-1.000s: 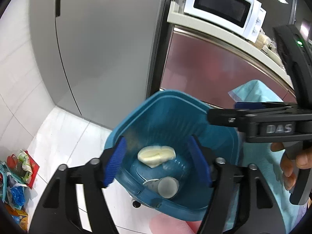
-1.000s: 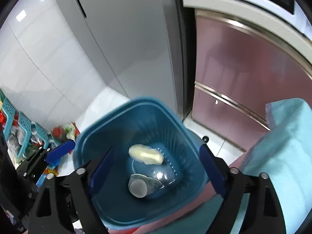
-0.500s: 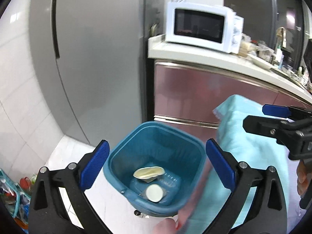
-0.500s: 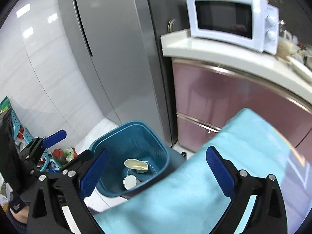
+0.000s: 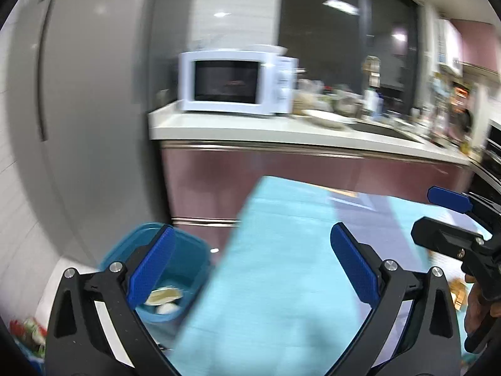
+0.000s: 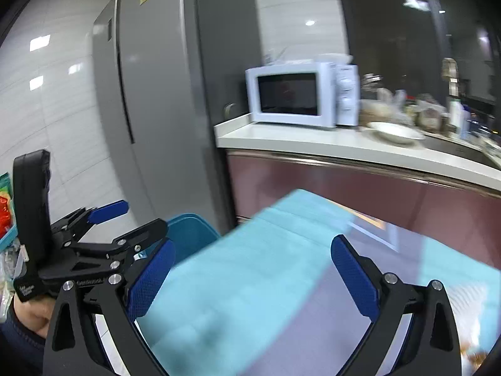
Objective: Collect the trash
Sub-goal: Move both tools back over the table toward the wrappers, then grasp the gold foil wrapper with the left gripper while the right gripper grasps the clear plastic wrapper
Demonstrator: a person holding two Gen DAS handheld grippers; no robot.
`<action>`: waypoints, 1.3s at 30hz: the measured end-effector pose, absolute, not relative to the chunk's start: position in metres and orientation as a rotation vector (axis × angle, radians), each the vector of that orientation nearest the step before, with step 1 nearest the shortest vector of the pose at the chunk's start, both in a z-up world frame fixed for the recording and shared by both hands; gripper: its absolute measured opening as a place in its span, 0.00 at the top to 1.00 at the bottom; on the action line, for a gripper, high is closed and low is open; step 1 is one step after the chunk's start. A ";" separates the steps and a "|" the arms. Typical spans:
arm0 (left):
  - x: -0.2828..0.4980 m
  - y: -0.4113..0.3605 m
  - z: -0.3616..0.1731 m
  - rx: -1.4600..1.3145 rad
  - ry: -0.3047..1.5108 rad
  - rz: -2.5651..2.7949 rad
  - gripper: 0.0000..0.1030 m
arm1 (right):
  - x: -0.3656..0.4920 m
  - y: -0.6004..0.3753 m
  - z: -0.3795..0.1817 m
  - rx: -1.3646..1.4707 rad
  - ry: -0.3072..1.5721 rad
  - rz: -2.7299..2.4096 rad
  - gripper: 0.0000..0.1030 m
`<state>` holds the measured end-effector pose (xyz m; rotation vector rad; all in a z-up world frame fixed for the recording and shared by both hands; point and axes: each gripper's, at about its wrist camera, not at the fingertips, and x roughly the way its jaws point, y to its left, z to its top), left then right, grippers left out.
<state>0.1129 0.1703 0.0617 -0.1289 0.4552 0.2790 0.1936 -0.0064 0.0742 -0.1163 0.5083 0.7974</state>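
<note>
Kitchen fittings fill the background: a tall grey fridge [image 6: 162, 100] at ten o'clock in the right wrist view, a white microwave [image 5: 238, 83] on a pale counter [image 5: 281, 131] at twelve, and maroon cabinet fronts beneath. Nearer, a light blue cloth [image 5: 281, 266] covers a table and fills the lower middle of both views, blurred.

A blue bin [image 5: 188, 257] stands on the floor at about eight o'clock in the left wrist view, just beside the cloth's edge. Inside it lie the task's things: a pale, flattened piece of trash [image 5: 164, 294] and a small white round item [image 5: 166, 308] touching it. Both look light. The flat piece appears thin and soft, likely to crumple, so a pinch across its raised edge would probably serve; the round one looks stiffer, and a grip across its width seems best. At four o'clock, brownish scraps [image 5: 458, 291] on the table may be further trash, though they are too blurred to judge.

Both tools point gently downward across the table. The left gripper [image 5: 250, 266] has its jaws spread as wide as they go, with nothing between the blue pads. The right gripper [image 6: 250, 275] is likewise fully spread and empty. Each appears in the other's view, the person's hand [image 6: 31, 313] wrapped round the left one's handle at eight o'clock.
</note>
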 end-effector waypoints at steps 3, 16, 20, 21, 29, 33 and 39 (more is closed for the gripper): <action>0.118 0.125 0.057 -0.102 0.457 0.182 0.05 | 0.174 -0.058 0.066 -0.100 0.481 0.696 0.07; 0.124 -0.058 -0.003 0.032 0.563 -0.196 0.05 | 0.129 -0.222 0.002 -0.005 0.516 0.282 0.07; 0.130 -0.090 -0.025 0.058 0.599 -0.276 0.05 | 0.117 -0.251 -0.021 0.047 0.555 0.222 0.07; 0.133 -0.098 -0.029 0.062 0.608 -0.299 0.05 | 0.117 -0.256 -0.026 0.062 0.567 0.207 0.07; 0.168 -0.131 -0.060 0.131 0.671 -0.372 0.06 | 0.119 -0.280 -0.051 0.168 0.620 0.181 0.07; 0.185 -0.137 -0.063 0.098 0.678 -0.394 0.06 | 0.125 -0.276 -0.057 0.172 0.639 0.204 0.07; 0.205 -0.142 -0.066 0.067 0.699 -0.361 0.17 | 0.129 -0.273 -0.061 0.180 0.647 0.230 0.07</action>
